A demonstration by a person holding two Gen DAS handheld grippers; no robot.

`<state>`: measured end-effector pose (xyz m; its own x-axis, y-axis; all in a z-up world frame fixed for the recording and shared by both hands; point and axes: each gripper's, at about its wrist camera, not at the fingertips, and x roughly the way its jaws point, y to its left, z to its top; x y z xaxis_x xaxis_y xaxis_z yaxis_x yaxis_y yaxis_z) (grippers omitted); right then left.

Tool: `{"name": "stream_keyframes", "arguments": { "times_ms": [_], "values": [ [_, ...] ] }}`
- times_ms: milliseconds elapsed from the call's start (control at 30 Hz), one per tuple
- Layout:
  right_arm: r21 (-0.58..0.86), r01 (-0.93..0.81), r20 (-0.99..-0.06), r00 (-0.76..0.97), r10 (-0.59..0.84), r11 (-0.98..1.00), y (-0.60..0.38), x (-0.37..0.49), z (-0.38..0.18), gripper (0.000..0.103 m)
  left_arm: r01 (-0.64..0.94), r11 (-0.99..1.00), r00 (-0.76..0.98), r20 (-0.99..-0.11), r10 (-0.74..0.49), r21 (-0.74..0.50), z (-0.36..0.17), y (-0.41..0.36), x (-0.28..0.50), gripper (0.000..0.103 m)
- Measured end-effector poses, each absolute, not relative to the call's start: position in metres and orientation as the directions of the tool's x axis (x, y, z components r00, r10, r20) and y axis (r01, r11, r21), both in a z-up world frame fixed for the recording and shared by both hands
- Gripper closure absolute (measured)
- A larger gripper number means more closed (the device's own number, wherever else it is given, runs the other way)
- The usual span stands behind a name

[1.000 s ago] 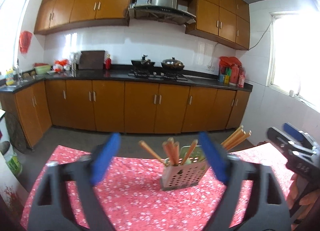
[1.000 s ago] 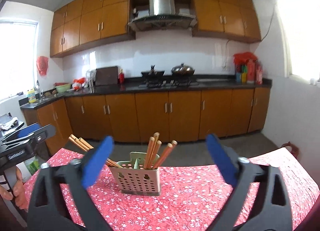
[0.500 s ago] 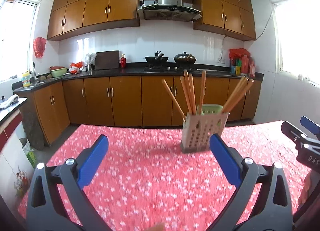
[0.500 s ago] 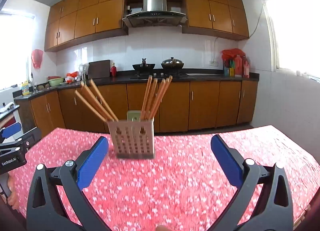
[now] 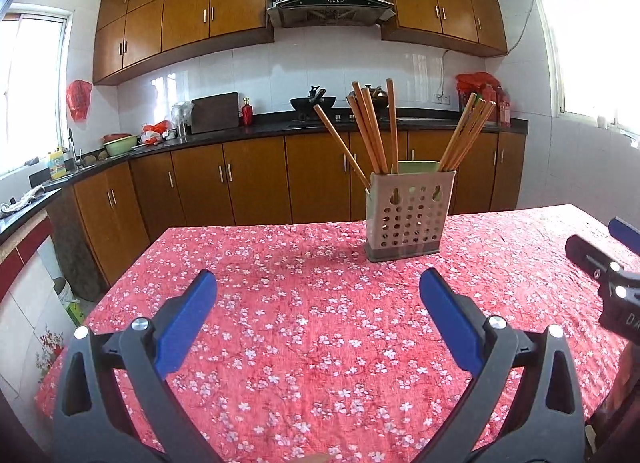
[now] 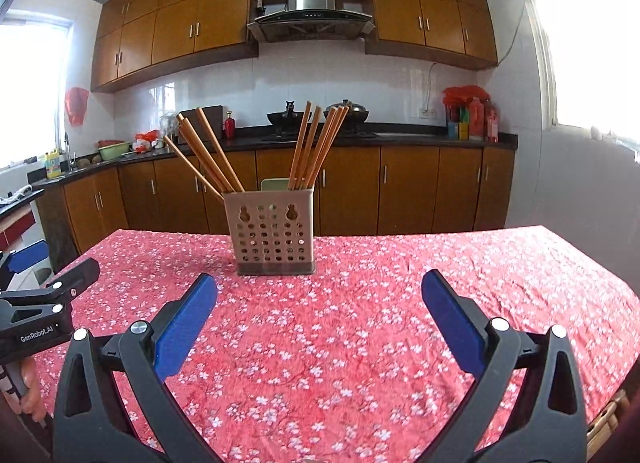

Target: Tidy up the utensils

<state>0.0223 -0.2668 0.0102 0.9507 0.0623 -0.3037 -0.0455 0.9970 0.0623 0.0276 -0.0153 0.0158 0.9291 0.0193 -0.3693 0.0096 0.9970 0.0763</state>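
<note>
**Both tongs backed off; holder standing loaded**

Left tongs (image 5: 318, 311): wide open, nothing between the blue pads, hovering above the red floral cloth of the table (image 5: 280, 323) on the near side. Right tongs (image 6: 319, 313): likewise spread wide, empty, touching nothing. Each shows at the edge of the other's view, so they sit side by side, apart.

Change over the last second: a second ago both cameras looked down on the utensil holder from close by and higher; now both sit lower and further back, and the holder is seen level, beyond the pad tips. I read that as a retreat with nothing carried away.

Utensil holder (image 5: 408, 215): perforated, beige, upright on the table toward its far edge, roughly mid-width, well clear of both tongs. Chopsticks (image 5: 372, 131) stand in it in fanned clusters, leaning left, centre and right; the right view shows the same (image 6: 312, 147). A green insert peeks above the rim.

No loose utensils visible on the cloth. Judgement: the sorting looks finished or very nearly so.
</note>
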Motion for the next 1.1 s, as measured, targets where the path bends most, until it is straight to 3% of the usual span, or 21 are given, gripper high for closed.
{"name": "stream_keyframes", "arguments": {
  "times_ms": [1100],
  "values": [
    [0.086,-0.007,-0.358,0.933,0.038,0.996,-0.270,0.019,-0.006,0.002,0.024,0.998,0.920,-0.392,0.001,0.061,0.001,-0.019,0.025,0.004]
  ]
}}
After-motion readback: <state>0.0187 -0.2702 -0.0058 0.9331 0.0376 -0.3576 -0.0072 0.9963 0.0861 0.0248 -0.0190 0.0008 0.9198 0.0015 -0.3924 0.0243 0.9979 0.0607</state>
